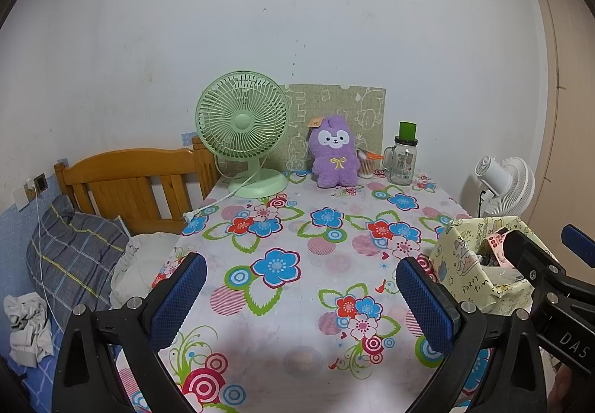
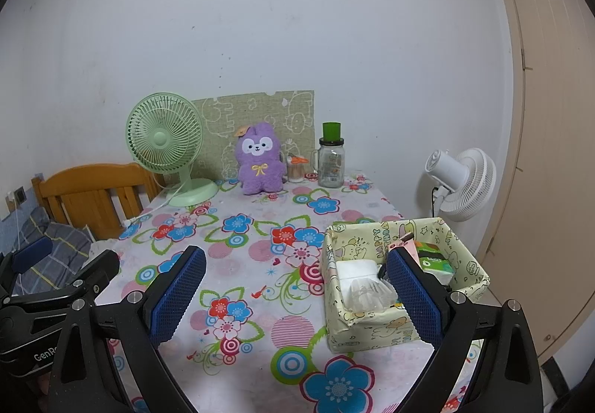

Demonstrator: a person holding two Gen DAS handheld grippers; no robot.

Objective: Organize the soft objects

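Both grippers have their blue-padded fingers spread wide with nothing between them: the left gripper (image 1: pixel 301 297) hangs over the near middle of the table (image 1: pixel 305 264), which wears a flowered cloth, and the right gripper (image 2: pixel 297 296) hangs beside it, its right finger (image 2: pixel 412 297) in front of the paper-covered box (image 2: pixel 372 331). That box stands by the table's right edge, near the front, and holds a white tissue pack (image 2: pixel 357 270), a crumpled clear wrapper (image 2: pixel 368 296) and a green packet (image 2: pixel 433 257). At the far edge, against a patterned green board (image 2: pixel 256 112) leaning on the wall, a purple plush toy (image 2: pixel 259 162) sits upright. A green desk fan (image 2: pixel 165 145) stands just left of it; a cotton-swab jar (image 2: pixel 295 171) and a green-lidded glass mug (image 2: pixel 331 162) stand to its right. Beyond the table's right side stands a white fan (image 2: pixel 461 182).
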